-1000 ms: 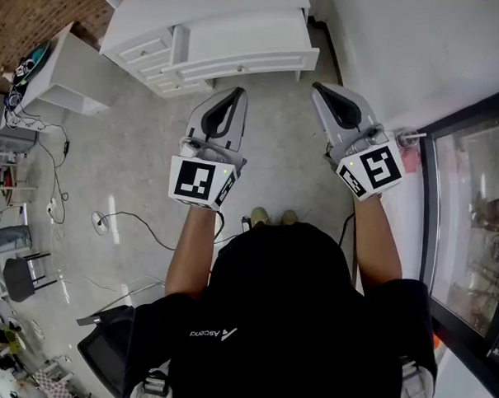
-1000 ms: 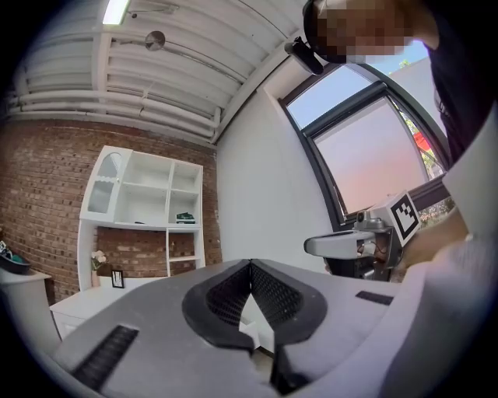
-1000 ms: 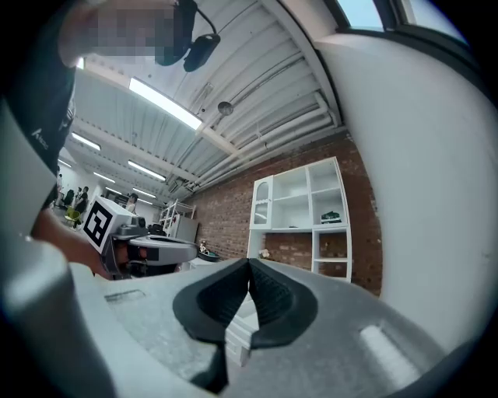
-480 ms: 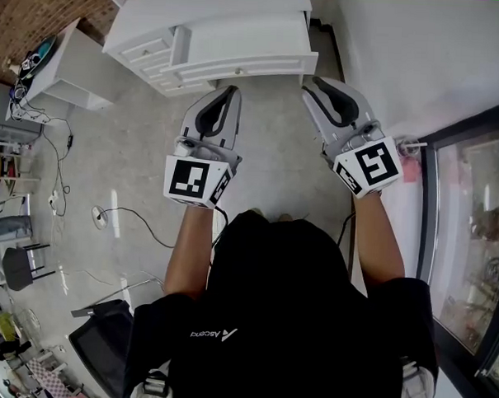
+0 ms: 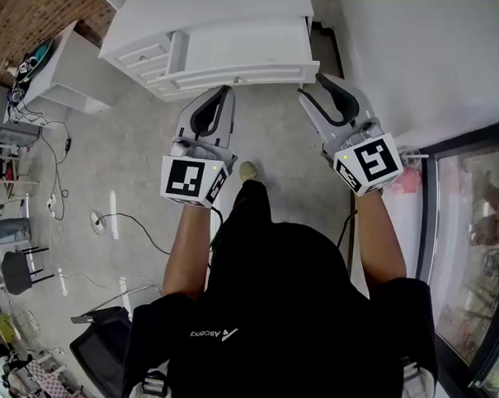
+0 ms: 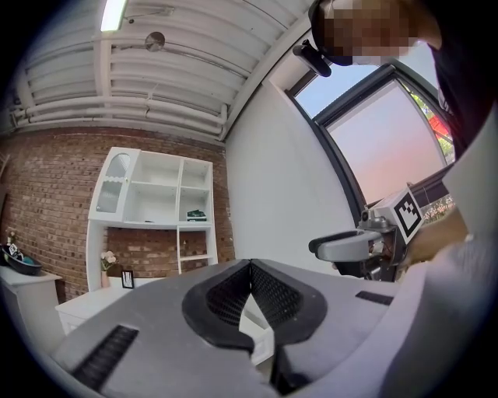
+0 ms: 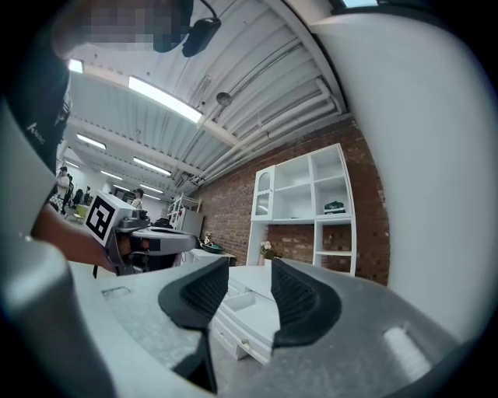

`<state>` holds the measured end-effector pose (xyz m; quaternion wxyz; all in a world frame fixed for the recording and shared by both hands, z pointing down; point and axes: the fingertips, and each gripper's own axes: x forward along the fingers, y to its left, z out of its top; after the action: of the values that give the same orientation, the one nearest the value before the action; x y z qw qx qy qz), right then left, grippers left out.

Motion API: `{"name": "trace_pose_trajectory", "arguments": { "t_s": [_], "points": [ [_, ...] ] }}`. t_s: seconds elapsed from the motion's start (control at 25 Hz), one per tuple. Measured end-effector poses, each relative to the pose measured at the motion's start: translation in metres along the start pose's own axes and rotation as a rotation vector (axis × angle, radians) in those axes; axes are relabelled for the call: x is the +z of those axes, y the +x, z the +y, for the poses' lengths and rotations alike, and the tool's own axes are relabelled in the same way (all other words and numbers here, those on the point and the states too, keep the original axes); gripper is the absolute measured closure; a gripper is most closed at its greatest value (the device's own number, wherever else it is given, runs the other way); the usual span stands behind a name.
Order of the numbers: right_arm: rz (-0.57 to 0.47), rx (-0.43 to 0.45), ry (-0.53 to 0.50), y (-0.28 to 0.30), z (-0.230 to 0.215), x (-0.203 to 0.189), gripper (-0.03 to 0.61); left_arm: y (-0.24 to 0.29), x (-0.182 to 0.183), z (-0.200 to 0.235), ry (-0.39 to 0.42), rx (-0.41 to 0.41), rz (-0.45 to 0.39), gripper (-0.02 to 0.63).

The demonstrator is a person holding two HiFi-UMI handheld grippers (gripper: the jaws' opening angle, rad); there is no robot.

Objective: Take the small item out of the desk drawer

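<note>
A white desk (image 5: 224, 20) stands at the top of the head view, its wide drawer front (image 5: 239, 68) shut with a small knob; several small drawers sit at its left. No small item shows. My left gripper (image 5: 226, 89) hangs just short of the drawer front, jaws shut and empty, their tips meeting (image 6: 250, 264). My right gripper (image 5: 309, 83) is by the desk's right front corner. Its jaws are opening, with a gap between the pads (image 7: 250, 266) and nothing in it. Through that gap I see the desk (image 7: 253, 311).
A white shelf unit (image 6: 156, 202) stands against a brick wall, also in the right gripper view as the shelf unit (image 7: 307, 210). A low white cabinet (image 5: 69, 75) sits left of the desk. Cables (image 5: 125, 222) trail on the floor. A glass pane (image 5: 471, 220) runs along the right.
Both grippers have moved forward toward the desk as the person stepped closer. The right gripper's jaws have spread apart; the left's stay closed.
</note>
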<state>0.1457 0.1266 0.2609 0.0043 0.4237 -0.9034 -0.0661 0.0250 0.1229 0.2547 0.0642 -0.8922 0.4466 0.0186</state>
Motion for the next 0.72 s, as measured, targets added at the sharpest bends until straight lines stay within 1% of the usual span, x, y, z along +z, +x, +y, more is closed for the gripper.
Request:
{"name": "trace_pose_trajectory", "arguments": {
  "t_s": [0.16,0.32,0.48,0.6,0.72],
  "points": [
    [0.024,-0.008,-0.004,0.036,-0.016,-0.013,0.399,0.026,-0.015,0.031,-0.004,-0.009,0.001,0.615],
    [0.068,-0.009,0.019,0.088,-0.038,-0.03,0.391,0.06,-0.029,0.077,0.006,-0.025,0.011,0.615],
    [0.154,0.005,0.014,0.145,-0.059,-0.054,0.387,0.095,-0.041,0.131,-0.008,-0.038,0.016,0.615],
    [0.222,0.001,0.042,0.188,-0.076,-0.074,0.379,0.119,-0.05,0.174,-0.026,-0.048,0.021,0.615],
    [0.297,0.002,0.048,0.229,-0.09,-0.095,0.37,0.144,-0.062,0.213,-0.042,-0.067,0.008,0.615]
  ]
}}
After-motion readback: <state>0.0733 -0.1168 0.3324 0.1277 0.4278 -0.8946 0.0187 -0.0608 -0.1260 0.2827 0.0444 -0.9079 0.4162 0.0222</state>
